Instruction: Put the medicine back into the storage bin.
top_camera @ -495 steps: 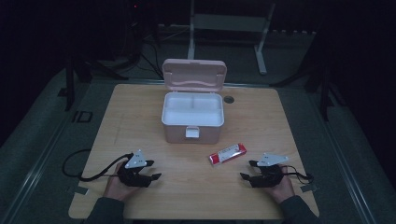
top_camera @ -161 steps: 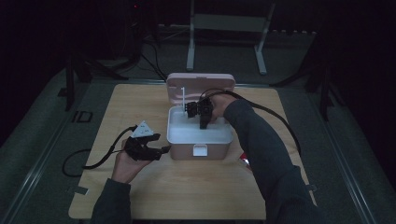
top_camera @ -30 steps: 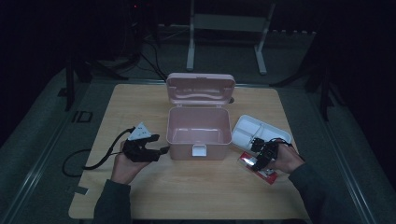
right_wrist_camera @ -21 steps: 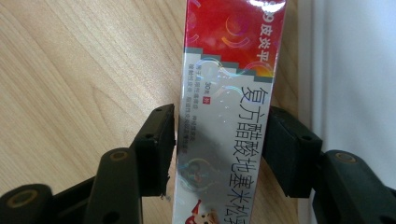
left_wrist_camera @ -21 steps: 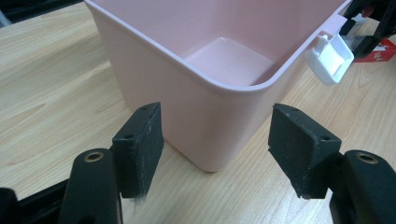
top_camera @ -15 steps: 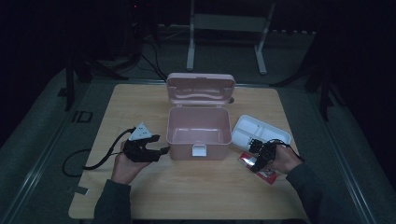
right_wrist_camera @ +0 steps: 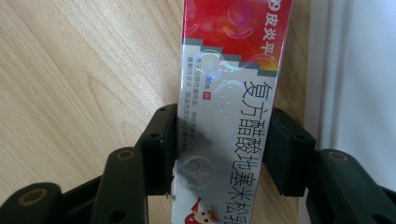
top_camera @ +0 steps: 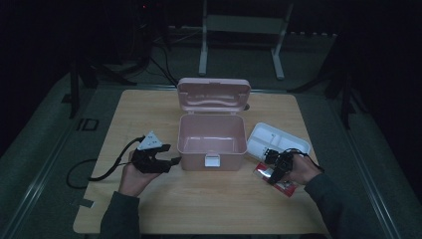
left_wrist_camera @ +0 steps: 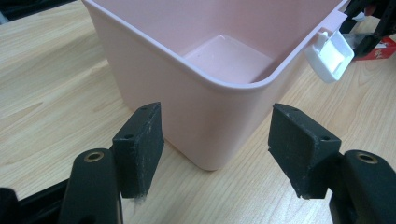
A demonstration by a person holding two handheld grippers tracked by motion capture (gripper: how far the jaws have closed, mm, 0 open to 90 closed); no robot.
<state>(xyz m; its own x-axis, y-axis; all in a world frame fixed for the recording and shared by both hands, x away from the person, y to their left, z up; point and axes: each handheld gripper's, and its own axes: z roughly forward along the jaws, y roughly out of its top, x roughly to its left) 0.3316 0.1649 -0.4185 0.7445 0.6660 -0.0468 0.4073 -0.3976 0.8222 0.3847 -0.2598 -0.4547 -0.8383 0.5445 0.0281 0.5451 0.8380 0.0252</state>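
Note:
An open pink box (top_camera: 211, 142) stands mid-table with its lid (top_camera: 214, 94) raised; its inside is bare. My left gripper (top_camera: 168, 162) sits at the box's front left corner, open, and in the left gripper view my left gripper (left_wrist_camera: 217, 149) has a jaw on either side of that corner of the box (left_wrist_camera: 210, 93) without touching it. A red and silver carton (right_wrist_camera: 233, 93) lies on the wood right of the box. My right gripper (right_wrist_camera: 222, 149) is shut on it, both pads against its long sides. From above, my right gripper (top_camera: 275, 167) covers most of the carton (top_camera: 284, 185).
A white divided tray (top_camera: 277, 141) lies on the table just behind the carton, and its edge (right_wrist_camera: 359, 70) runs close along the carton's right side. The box's white latch (left_wrist_camera: 329, 56) hangs open at the front. Bare wood stretches along the front edge.
The white tray, earlier inside the box, now lies to its right. My right gripper came from the box down onto the carton. The left gripper stays at the box corner.

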